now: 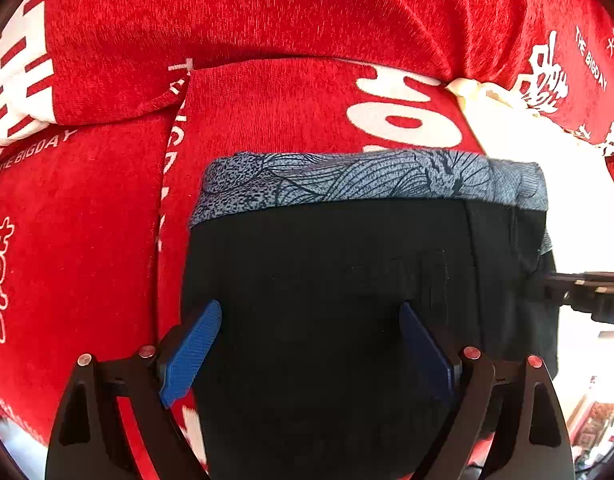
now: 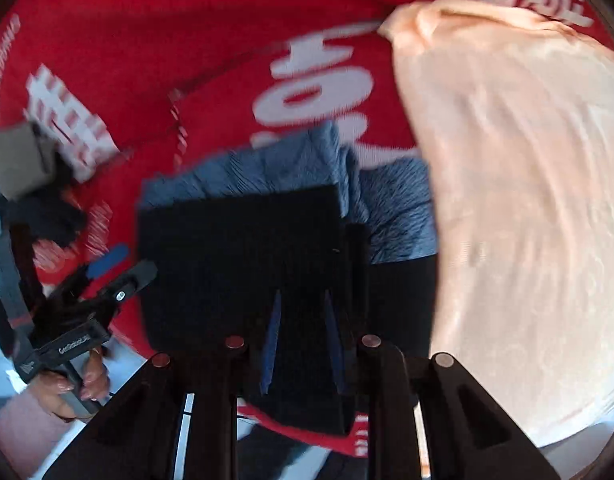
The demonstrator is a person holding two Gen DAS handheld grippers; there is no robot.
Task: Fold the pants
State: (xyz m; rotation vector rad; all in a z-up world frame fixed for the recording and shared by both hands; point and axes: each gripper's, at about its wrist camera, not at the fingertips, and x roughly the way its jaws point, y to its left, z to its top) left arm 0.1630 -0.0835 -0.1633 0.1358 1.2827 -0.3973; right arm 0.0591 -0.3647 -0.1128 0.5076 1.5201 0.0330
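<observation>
Left wrist view: your left gripper (image 1: 307, 344) is spread wide, pads clear, nothing pinched, pointing down at the folded black pants (image 1: 339, 280) mid-frame, on the red blanket (image 1: 107, 220). Grey patterned cloth (image 1: 347, 180) shows along their top edge. Right wrist view: your right gripper (image 2: 303, 336) is narrow over the pants; whether it pinches them, can't tell. Peach fabric (image 2: 527, 200) fills the right.

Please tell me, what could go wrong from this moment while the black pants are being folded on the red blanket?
1. The left gripper stands open over the black pants, so a close might pinch several layers.
2. The blue-grey patterned cloth lies under the pants' far edge and could be dragged along.
3. The peach cloth borders the pants and may get caught in the fold.
</observation>
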